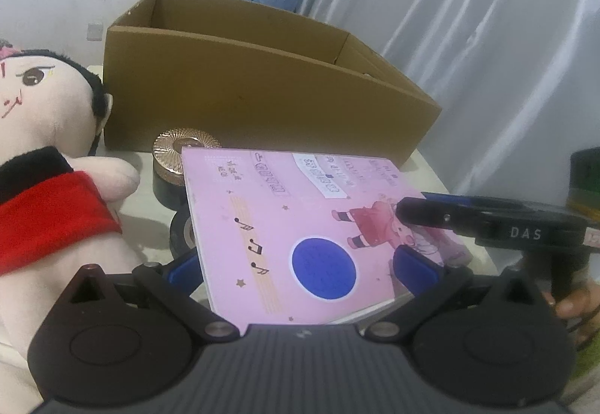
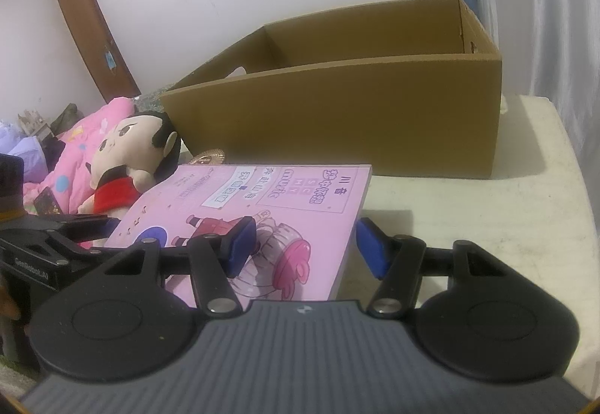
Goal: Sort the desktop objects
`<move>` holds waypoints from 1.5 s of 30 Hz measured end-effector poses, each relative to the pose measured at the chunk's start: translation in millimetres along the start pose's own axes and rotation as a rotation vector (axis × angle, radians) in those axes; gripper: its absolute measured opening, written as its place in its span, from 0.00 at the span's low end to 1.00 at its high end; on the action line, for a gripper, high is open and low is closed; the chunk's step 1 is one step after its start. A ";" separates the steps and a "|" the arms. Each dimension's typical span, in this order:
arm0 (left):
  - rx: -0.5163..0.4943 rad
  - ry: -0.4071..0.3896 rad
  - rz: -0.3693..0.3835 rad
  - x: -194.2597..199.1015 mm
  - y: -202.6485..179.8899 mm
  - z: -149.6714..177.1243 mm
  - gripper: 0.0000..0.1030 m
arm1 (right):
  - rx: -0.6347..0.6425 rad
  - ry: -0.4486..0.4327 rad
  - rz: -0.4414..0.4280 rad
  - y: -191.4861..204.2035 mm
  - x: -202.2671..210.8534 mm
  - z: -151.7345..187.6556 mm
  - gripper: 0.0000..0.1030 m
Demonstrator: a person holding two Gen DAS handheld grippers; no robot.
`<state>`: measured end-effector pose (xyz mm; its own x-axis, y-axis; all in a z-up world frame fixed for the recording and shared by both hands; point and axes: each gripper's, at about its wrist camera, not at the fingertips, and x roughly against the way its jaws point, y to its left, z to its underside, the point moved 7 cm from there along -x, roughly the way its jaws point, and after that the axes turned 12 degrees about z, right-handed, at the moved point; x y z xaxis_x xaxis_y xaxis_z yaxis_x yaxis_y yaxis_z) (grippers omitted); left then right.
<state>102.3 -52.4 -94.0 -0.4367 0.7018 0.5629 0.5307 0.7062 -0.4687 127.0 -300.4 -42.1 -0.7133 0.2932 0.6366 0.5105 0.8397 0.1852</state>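
Note:
A pink book (image 1: 285,226) (image 2: 262,204) with cartoon figures lies tilted on the pale table (image 2: 468,207), its far left corner propped on clutter. My left gripper (image 1: 300,269) stands open and wide around the near corner: the left blue pad (image 1: 182,269) is half hidden behind the book's edge and the right pad (image 1: 416,271) lies over the cover. My right gripper (image 2: 305,249) is open too, its left pad (image 2: 240,249) over the cover and its right pad (image 2: 371,251) just past the book's right edge. It reaches in from the right (image 1: 403,211).
An open cardboard box (image 1: 262,87) (image 2: 337,114) stands behind the book. A plush doll (image 1: 45,151) (image 2: 123,151) leans at the left. A gold-lidded jar (image 1: 183,147) and a black tape roll (image 1: 182,234) sit under the book's left edge. A grey curtain (image 1: 487,39) hangs at the right.

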 end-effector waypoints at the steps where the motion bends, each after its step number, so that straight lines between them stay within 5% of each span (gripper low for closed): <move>1: -0.004 -0.001 -0.001 1.2 -0.7 -0.2 1.00 | 0.001 0.000 0.000 0.4 0.4 0.3 0.58; 31: -0.068 0.042 -0.092 0.2 -8.0 4.1 1.00 | 0.060 -0.036 0.018 7.7 7.5 0.4 0.63; 45: -0.022 0.041 -0.049 4.5 5.5 -4.8 1.00 | 0.105 -0.045 0.002 7.9 3.1 3.9 0.63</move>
<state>106.8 -45.8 -90.8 -0.4323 0.6618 0.6124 0.5255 0.7369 -0.4253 127.0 -291.1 -41.6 -0.7344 0.3135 0.6020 0.4608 0.8815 0.1031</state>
